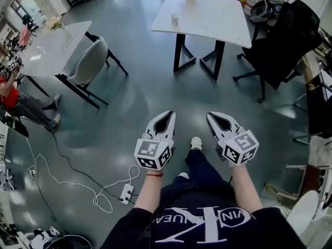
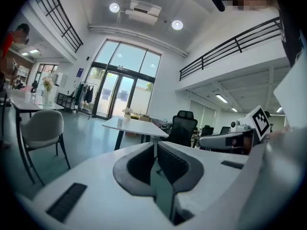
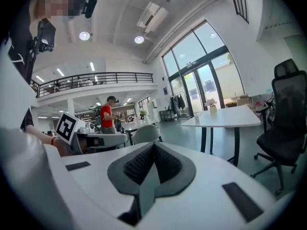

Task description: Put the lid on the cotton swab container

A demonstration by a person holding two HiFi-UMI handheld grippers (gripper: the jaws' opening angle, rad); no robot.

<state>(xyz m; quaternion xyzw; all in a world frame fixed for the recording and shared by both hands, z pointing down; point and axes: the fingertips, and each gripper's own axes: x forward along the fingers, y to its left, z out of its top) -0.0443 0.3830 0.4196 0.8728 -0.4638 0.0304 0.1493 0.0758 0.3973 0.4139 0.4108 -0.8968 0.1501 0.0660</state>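
Head view, grey floor (image 1: pixel 129 87) all around. At 12 o'clock, white table (image 1: pixel 218 19); at 2 o'clock, black office chair (image 1: pixel 285 40). Near 6 o'clock, side by side above the floor, left gripper (image 1: pixel 169 113) and right gripper (image 1: pixel 211 115), each with jaws pressed together on nothing. On the table's left part, small white container (image 1: pixel 175 18), well apart from both grippers, too small to tell whether lidded.
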